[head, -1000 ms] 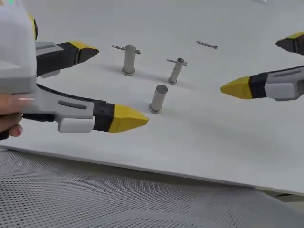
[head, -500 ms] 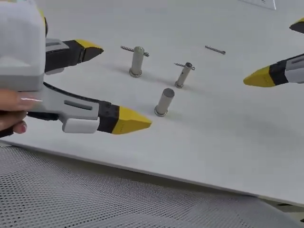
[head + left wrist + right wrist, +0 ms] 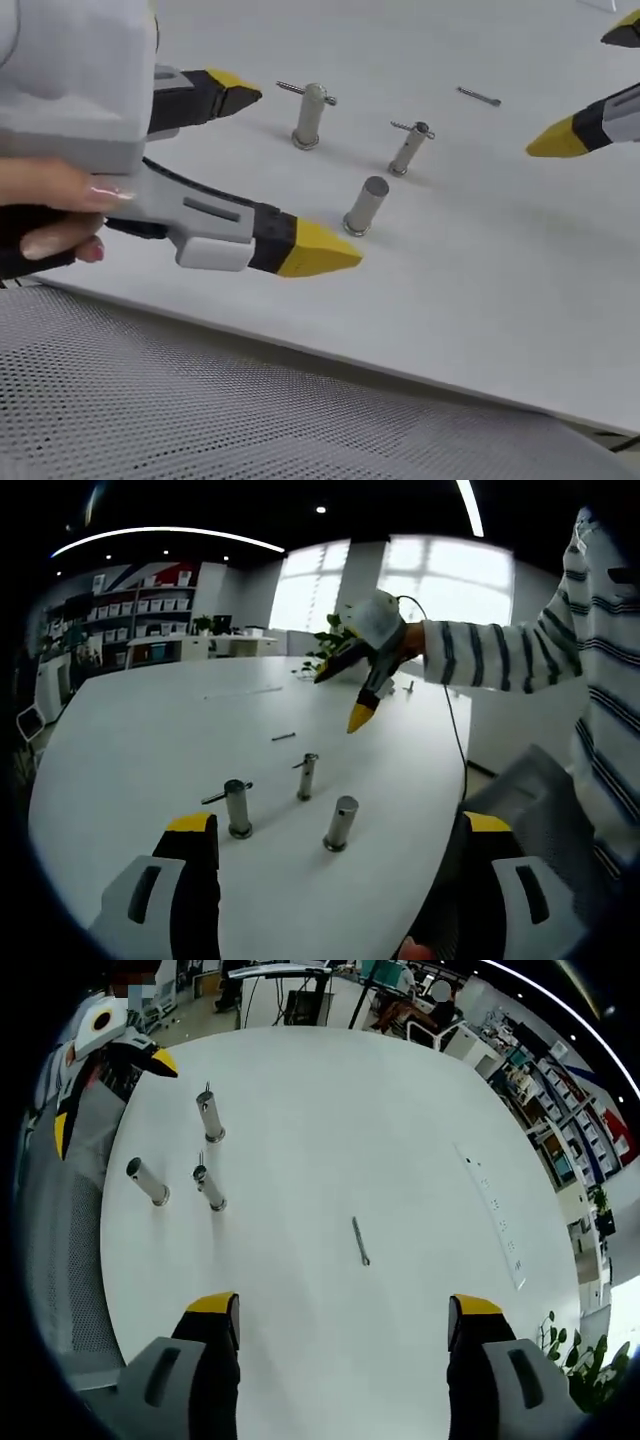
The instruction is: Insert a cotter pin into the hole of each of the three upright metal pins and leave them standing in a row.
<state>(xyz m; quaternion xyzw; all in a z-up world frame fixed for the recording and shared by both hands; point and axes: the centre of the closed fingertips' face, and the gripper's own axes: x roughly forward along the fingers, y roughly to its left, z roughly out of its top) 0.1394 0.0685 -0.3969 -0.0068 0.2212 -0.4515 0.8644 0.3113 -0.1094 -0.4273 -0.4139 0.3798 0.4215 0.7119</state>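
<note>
White tabletop (image 3: pixel 480 280) runs out towards shelving and bright windows, and three metal pins stand on it in a loose cluster rather than a row. The far-left pin (image 3: pixel 310 115) and the middle pin (image 3: pixel 408 150) each carry a cotter pin through the head. The near pin (image 3: pixel 366 205) is bare (its hole cannot be made out from here). The loose cotter pin (image 3: pixel 360 1241) lies flat on the table to the far right, well apart from all three.

The left gripper (image 3: pixel 295 175) hangs just left of the cluster, jaws spread wide and empty. The right gripper (image 3: pixel 575 92) is off at the right, also gaping and carrying nothing, with the loose pin ahead of it.

The risk, as I judge it, is in the pickup. So thin a pin lying flat may skid or flick away under the closing tips. Later, pushing it home against an unbraced bare pin could topple that pin into its neighbours.
</note>
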